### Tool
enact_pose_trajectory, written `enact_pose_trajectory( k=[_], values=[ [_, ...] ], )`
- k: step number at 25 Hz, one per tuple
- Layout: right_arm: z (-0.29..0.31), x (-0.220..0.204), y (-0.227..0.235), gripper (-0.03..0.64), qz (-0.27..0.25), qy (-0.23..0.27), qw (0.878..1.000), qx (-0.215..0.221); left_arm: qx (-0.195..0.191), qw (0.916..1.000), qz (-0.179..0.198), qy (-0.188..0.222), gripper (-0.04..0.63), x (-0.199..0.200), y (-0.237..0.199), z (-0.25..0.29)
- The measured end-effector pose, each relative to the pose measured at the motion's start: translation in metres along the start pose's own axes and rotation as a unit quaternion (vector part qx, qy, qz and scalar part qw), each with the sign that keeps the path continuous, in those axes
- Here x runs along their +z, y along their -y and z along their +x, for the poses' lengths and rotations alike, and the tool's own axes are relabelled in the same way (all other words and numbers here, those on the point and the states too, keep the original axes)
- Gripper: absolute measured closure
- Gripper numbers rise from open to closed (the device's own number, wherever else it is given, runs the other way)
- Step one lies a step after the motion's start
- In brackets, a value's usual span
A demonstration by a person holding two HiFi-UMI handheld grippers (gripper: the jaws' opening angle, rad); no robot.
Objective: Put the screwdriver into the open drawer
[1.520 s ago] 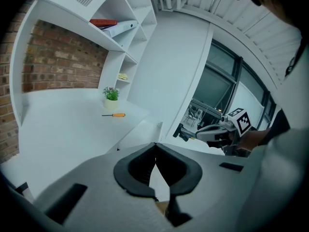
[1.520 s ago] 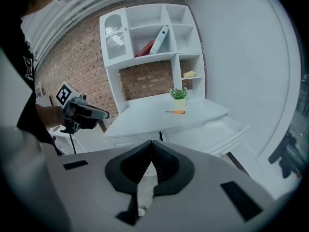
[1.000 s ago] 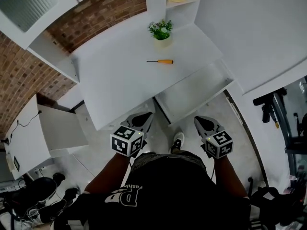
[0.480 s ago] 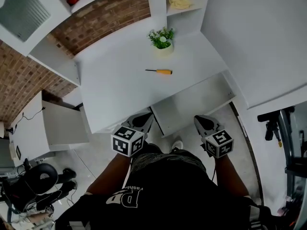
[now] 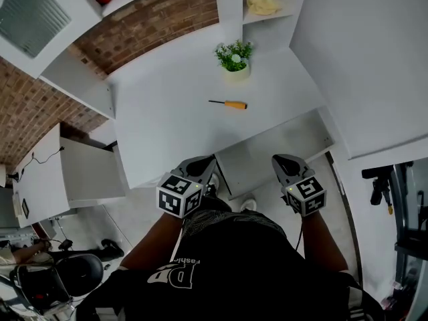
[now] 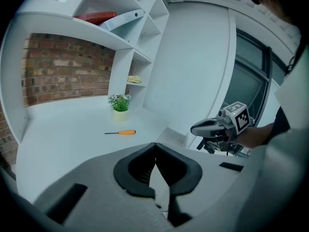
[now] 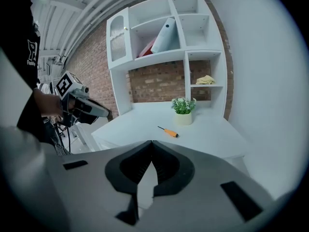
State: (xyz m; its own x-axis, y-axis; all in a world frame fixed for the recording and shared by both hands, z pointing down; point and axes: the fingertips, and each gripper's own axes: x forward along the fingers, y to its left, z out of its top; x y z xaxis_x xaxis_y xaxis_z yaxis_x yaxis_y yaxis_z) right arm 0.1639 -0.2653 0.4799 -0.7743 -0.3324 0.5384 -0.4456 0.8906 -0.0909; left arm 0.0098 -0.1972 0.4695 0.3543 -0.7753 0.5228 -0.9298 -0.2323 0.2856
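screwdriver [image 5: 229, 104]: lies flat on the bench [image 5: 167, 136], orange handle to the right and shaft to the left, near the plant [image 5: 234, 55]; nothing touches it.
drawer [image 5: 264, 156]: pulled open below the bench's front edge, between the screwdriver and the person.
left gripper [image 5: 203, 164]: held at the bench's front edge, just left of the drawer; jaws clenched tip to tip, grasping nothing.
right gripper [image 5: 281, 161]: held over the near right part of the drawer; jaws clenched tip to tip, grasping nothing.
screwdriver to jaws: well apart from both pairs, farther back on the bench. in the left gripper view it lies ahead and a little left of the jaw tips; in the right gripper view, ahead and a little right of them. in the head view it sits between the two grippers' lines.
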Motion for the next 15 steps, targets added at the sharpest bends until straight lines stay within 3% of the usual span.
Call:
enact_pose_trajectory(
  k=[5, 15],
  values=[
    [0.036, 0.025, 0.001, 0.611, -0.026, 0.005, 1.000, -0.008, -0.013, 0.9999, 0.004, -0.001, 0.578, 0.017, -0.034, 0.008],
    [0.123, 0.067, 0.015, 0.611, -0.106, -0.049, 0.992, -0.041, -0.025, 0.9994, -0.011, -0.019, 0.578, 0.027, -0.114, 0.025]
  ],
)
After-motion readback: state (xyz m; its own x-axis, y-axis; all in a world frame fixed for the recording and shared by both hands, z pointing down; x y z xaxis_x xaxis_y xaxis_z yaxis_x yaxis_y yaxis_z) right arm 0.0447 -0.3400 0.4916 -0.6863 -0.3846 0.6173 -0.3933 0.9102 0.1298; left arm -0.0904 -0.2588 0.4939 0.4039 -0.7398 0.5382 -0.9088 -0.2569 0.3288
